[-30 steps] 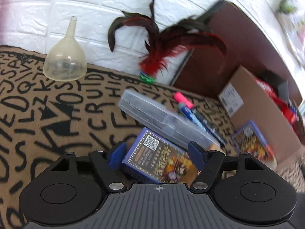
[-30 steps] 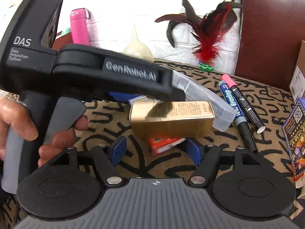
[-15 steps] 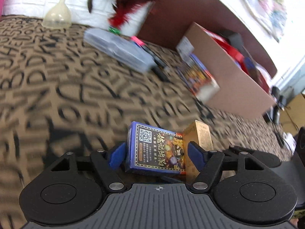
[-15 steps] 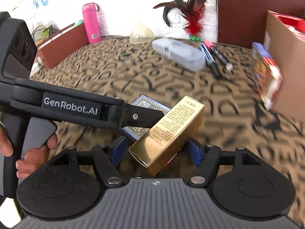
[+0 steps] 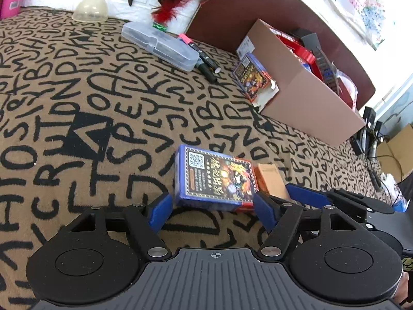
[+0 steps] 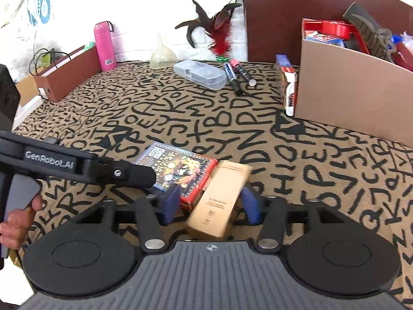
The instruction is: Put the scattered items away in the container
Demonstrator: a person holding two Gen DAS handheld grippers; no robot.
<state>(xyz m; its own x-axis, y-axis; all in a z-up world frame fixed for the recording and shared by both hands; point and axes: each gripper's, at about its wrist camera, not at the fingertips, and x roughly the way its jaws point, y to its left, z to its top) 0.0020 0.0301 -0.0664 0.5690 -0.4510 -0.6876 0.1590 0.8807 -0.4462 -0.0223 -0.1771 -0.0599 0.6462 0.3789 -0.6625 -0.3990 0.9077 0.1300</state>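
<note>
the left gripper [image 5: 211, 208] stood with jaws opening, the blue card box [image 5: 215, 179] between its pads but unclamped. the right gripper [image 6: 210, 205] was closing around the gold box [image 6: 219, 201], touching the card box (both lay well short of the cardboard container [image 6: 353, 98]).

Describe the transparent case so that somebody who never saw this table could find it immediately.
Start at the lettered tablecloth and look to its far edge, near the white wall. There, between an upturned funnel and two marker pens, lies the transparent case. It is the only clear, long, rounded plastic box there; its neighbours are opaque or coloured.
</note>
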